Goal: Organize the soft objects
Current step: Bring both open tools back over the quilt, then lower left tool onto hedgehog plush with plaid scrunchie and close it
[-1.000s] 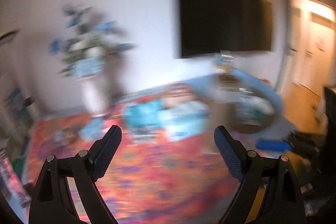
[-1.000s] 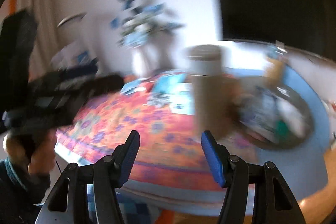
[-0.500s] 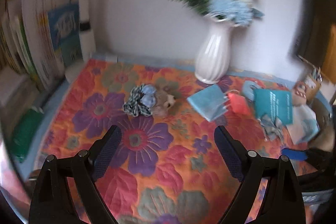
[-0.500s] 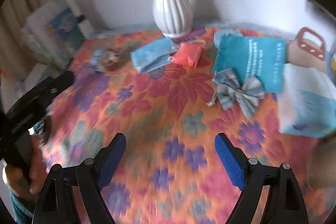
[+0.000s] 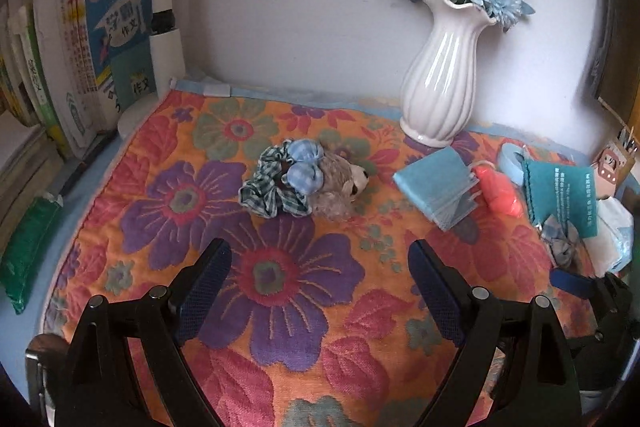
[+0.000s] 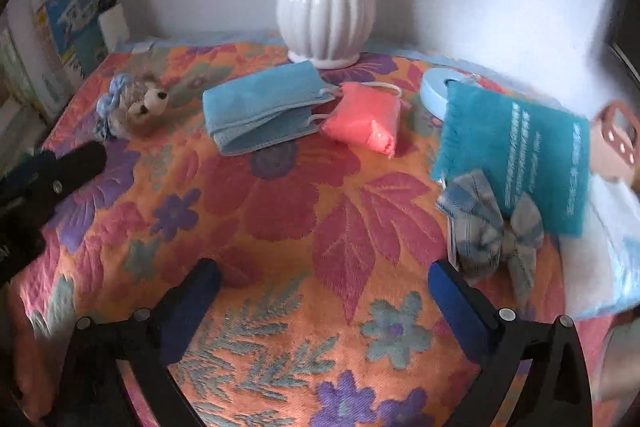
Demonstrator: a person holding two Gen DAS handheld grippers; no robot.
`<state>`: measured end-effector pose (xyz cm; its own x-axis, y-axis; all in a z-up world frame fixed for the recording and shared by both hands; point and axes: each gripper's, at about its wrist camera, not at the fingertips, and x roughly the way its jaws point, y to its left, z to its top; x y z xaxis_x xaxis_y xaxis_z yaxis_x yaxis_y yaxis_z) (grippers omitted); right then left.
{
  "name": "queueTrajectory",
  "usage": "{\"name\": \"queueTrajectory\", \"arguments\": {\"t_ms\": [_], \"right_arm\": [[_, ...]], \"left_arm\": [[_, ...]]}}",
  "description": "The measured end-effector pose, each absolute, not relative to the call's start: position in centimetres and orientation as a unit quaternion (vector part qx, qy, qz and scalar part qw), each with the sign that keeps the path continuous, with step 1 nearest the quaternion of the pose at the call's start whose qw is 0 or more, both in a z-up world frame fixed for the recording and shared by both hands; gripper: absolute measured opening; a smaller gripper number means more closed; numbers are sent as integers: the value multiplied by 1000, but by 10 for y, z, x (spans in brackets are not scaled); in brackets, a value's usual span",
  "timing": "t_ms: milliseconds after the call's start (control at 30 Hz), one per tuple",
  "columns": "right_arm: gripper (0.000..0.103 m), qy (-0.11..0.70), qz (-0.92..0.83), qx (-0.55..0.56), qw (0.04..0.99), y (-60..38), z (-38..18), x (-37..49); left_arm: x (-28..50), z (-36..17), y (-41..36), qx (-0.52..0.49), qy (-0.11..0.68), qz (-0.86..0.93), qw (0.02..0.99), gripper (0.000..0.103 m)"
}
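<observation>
A plaid scrunchie [image 5: 272, 187] and a small plush animal [image 5: 340, 183] with a blue bow lie together on the floral cloth [image 5: 280, 287]. Right of them lie a folded blue face mask [image 5: 440, 183], a coral pouch [image 5: 498, 191], a teal cloth [image 5: 560, 195] and a plaid bow [image 5: 560, 243]. My left gripper [image 5: 318, 291] is open and empty, hovering short of the scrunchie. My right gripper [image 6: 324, 303] is open and empty above the cloth, with the plaid bow [image 6: 492, 231] just beyond its right finger, the mask [image 6: 264, 111], pouch [image 6: 364, 119], teal cloth [image 6: 516, 155] and plush [image 6: 140, 103] farther off.
A white ribbed vase [image 5: 444, 75] of blue flowers stands at the back by the wall. Books [image 5: 92, 55] stand at the left. A blue tape roll [image 6: 440, 91] lies behind the teal cloth. A white and blue packet [image 6: 600, 247] lies at the right edge.
Both grippers swung down from facing the room to facing the floral cloth, then moved closer to the objects. Both stayed open and empty.
</observation>
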<state>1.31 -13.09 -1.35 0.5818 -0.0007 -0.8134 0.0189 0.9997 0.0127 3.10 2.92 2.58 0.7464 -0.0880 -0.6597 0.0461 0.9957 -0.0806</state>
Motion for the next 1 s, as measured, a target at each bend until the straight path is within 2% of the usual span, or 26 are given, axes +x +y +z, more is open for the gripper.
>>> {"name": "queueTrajectory", "arguments": {"t_ms": [1000], "right_arm": [[103, 451, -5, 15, 892, -132, -14, 8]], "left_arm": [[39, 23, 40, -58, 373, -31, 925, 89]]}}
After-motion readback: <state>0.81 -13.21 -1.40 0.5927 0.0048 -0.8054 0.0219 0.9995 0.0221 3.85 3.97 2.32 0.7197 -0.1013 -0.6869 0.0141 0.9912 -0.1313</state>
